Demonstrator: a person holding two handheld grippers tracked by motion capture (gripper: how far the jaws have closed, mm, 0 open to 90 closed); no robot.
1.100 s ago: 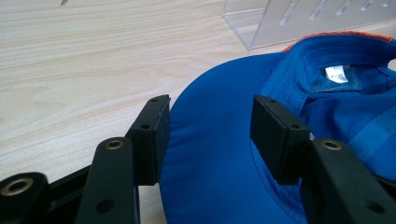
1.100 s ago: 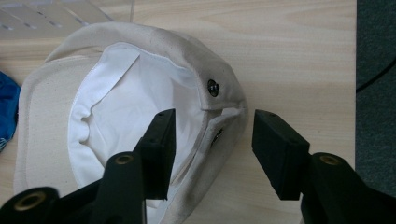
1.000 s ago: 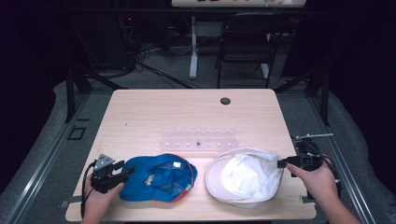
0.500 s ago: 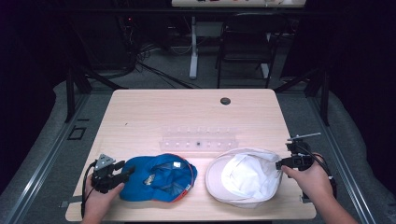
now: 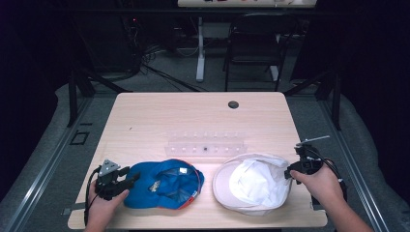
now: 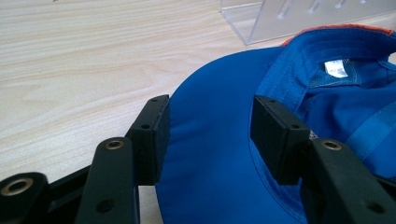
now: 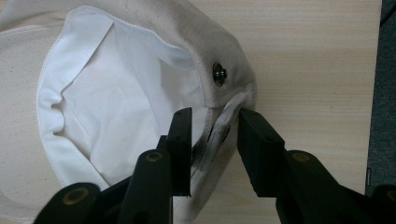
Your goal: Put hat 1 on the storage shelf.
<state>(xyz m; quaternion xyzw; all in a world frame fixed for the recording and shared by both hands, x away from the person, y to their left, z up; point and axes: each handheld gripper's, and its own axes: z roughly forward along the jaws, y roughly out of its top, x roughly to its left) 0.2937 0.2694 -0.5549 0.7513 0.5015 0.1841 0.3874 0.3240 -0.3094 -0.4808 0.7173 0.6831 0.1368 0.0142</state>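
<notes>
A blue cap (image 5: 162,186) with an orange-edged rim lies upside down at the front left of the table. My left gripper (image 5: 129,179) is open, its jaws astride the cap's brim (image 6: 210,158), one on each side of it, without pressing on it (image 6: 208,119). A white cap (image 5: 251,183) lies upside down at the front right. My right gripper (image 5: 289,172) is open at that cap's right edge. Its jaws straddle the rear band (image 7: 224,123) just below a metal snap (image 7: 219,73), and the white lining (image 7: 116,93) spreads to the left.
A clear acrylic rack (image 5: 205,145) lies flat on the wooden table (image 5: 193,116) just behind the two caps; its corner (image 6: 280,23) shows beyond the blue cap. A black grommet (image 5: 233,104) sits near the far edge. The table's right edge (image 7: 379,93) is close to my right gripper.
My right gripper has moved left, up to the white cap's rear edge, so its jaws now straddle the band. The left gripper and both caps have stayed put.
</notes>
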